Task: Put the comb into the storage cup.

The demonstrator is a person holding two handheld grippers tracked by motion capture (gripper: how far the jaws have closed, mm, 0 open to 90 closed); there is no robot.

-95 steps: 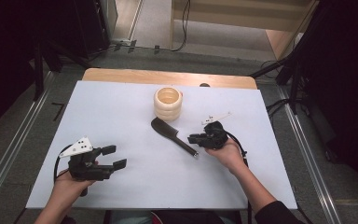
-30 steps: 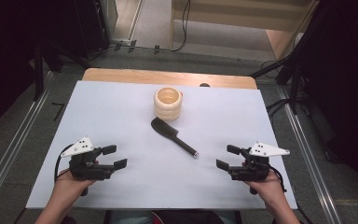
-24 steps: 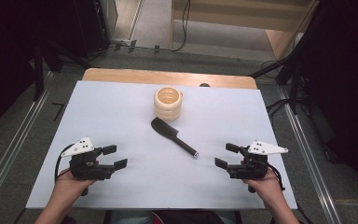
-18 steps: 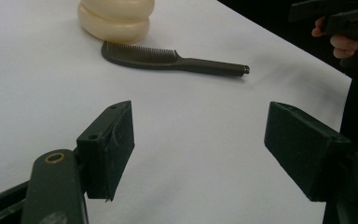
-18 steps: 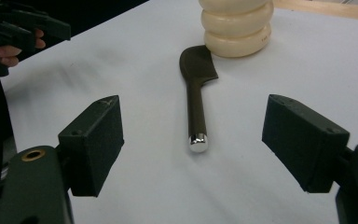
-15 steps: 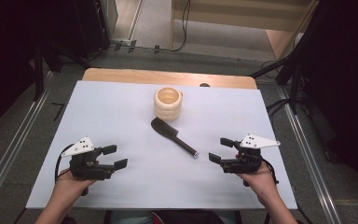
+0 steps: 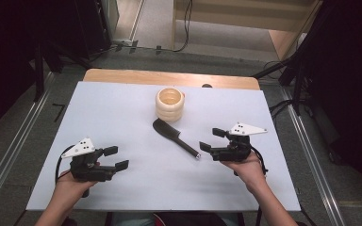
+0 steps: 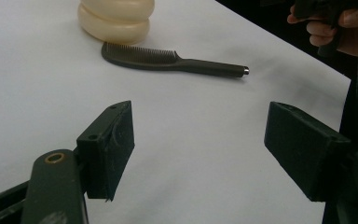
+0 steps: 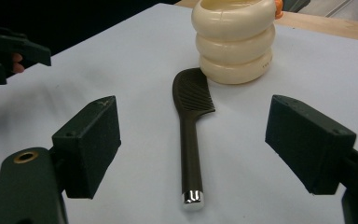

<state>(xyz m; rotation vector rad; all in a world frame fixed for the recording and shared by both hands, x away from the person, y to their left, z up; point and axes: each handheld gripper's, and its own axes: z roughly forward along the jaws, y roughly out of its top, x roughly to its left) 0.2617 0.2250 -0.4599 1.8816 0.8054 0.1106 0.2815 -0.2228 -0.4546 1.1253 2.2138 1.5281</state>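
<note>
**Comb lies free on the bench, both tongs apart**

The dark comb lies flat on the white sheet of the bench, its toothed head just beside the cream ribbed pot and its handle running toward the person's right, ending in a small silver cap. Whether head and pot touch is hard to tell; in the right gripper view they stand very close.

The right tongs sit just beside the handle's capped end, jaws wide apart with nothing between the pads; they have just been opening a little further. In the right gripper view the comb lies on the sheet ahead, between the lines of the two jaws, untouched.

The left tongs sit near the bench's front left, well apart from the comb, jaws also apart and holding nothing. In the left gripper view the pot is cut off by the top edge, and the right hand shows partly at the upper corner.

The pot's inside is not clear from any view.
</note>
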